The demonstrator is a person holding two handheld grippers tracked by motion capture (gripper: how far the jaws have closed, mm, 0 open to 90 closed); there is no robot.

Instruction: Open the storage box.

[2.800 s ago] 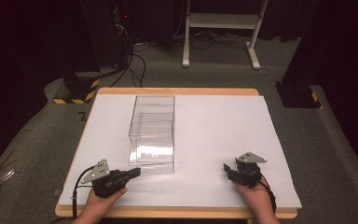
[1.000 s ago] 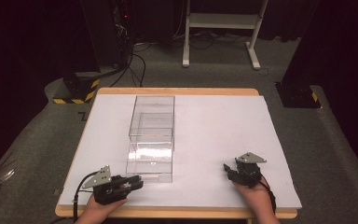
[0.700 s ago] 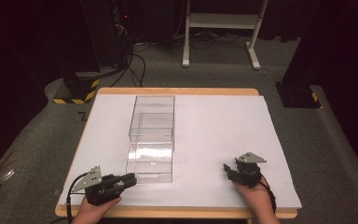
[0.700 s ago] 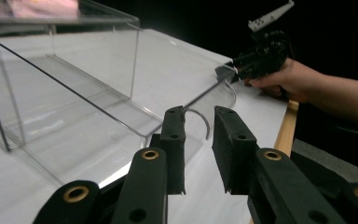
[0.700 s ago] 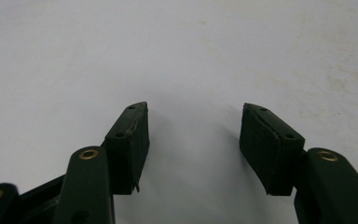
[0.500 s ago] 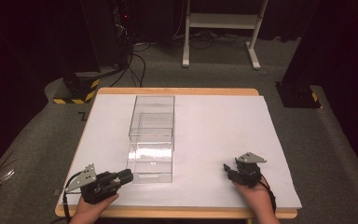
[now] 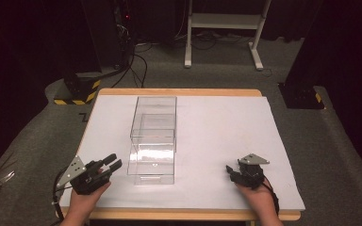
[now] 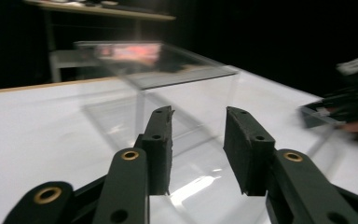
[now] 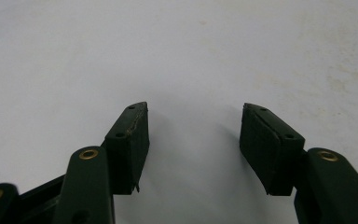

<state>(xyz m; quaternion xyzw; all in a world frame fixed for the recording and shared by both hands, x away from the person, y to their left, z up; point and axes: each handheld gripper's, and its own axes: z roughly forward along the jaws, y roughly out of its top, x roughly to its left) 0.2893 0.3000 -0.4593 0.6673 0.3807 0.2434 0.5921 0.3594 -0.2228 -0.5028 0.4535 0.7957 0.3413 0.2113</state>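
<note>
While the person's left hand (image 7: 82, 200) reaches in from the near left corner of the table (image 7: 226, 122), it holds the left tool (image 7: 112, 163) angled toward the far right, its tips just beside the near left corner of the clear plastic box (image 7: 152, 139). In the left gripper view the left tool (image 8: 196, 116) has its jaws parted with nothing between them, and the clear plastic box (image 8: 168, 88) stands ahead of them. On the near right, the right hand (image 7: 257, 195) rests at the table's near edge, holding the right tool (image 7: 229, 169) pointed left, well apart from the box. In the right gripper view the right tool (image 9: 194, 109) is spread wide over bare white table (image 9: 177, 46). The box stands left of the table's middle, its long side running near to far.
</note>
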